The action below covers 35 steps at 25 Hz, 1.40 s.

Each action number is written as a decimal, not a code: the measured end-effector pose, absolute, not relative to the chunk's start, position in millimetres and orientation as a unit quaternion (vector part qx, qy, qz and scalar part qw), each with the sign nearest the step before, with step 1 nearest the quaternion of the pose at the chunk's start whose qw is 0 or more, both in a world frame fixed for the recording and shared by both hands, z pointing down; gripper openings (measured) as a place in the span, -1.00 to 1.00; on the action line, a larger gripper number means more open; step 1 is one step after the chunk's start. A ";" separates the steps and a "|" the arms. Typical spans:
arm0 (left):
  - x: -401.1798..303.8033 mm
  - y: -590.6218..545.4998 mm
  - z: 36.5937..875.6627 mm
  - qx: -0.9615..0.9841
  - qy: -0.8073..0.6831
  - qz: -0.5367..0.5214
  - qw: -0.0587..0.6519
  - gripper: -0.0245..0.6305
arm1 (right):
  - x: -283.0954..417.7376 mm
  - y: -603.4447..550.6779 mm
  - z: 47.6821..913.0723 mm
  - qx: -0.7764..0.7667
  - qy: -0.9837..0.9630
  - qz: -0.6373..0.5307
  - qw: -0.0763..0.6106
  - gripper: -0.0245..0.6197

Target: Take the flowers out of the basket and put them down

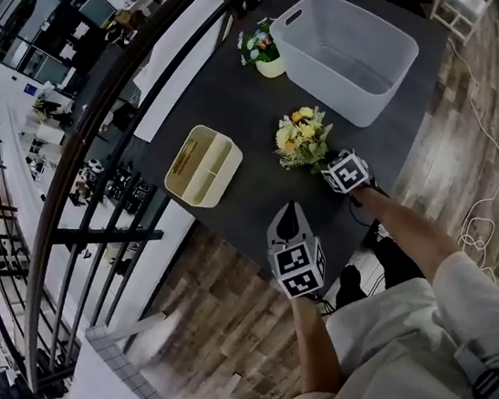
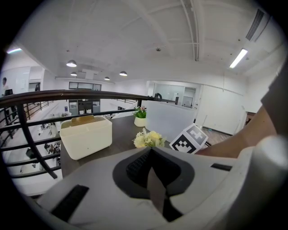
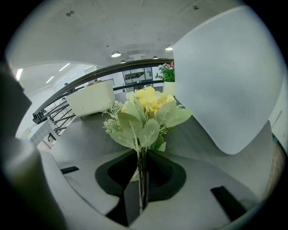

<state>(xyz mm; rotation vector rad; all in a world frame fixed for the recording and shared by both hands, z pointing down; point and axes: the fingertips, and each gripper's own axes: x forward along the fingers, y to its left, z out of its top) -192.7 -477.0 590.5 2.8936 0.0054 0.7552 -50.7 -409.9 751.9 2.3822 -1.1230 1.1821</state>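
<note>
Left hand-held gripper (image 1: 289, 211) sits over the near desk (image 1: 235, 95) edge, jaws pressed together, empty. Right hand-held gripper (image 1: 326, 167) pinches the stems of the yellow flowers (image 1: 301, 138), upright over the dark desk, just outside the grey basket (image 1: 381, 97). Cream box (image 1: 218, 175) is to the left and the potted flowers (image 1: 261, 49) are farther back. Only the head view shows the plank floor (image 1: 250, 332). The left gripper view adds the railing (image 2: 67, 94) and a ceiling strip light (image 2: 238, 58).

One grey basket (image 1: 348, 51) stands on the one dark table (image 1: 217, 97). There are two bunches of flowers: a yellow bouquet (image 1: 301, 139) just in front of the basket and a potted bunch (image 1: 260, 47) at its left corner. One cream caddy (image 1: 202, 165) sits well left of the basket.
</note>
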 end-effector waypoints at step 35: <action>-171.6 -398.9 540.4 0.973 -0.078 0.205 0.073 -0.87 | -84.0 -330.9 601.9 0.819 -0.475 0.314 -0.061 -0.21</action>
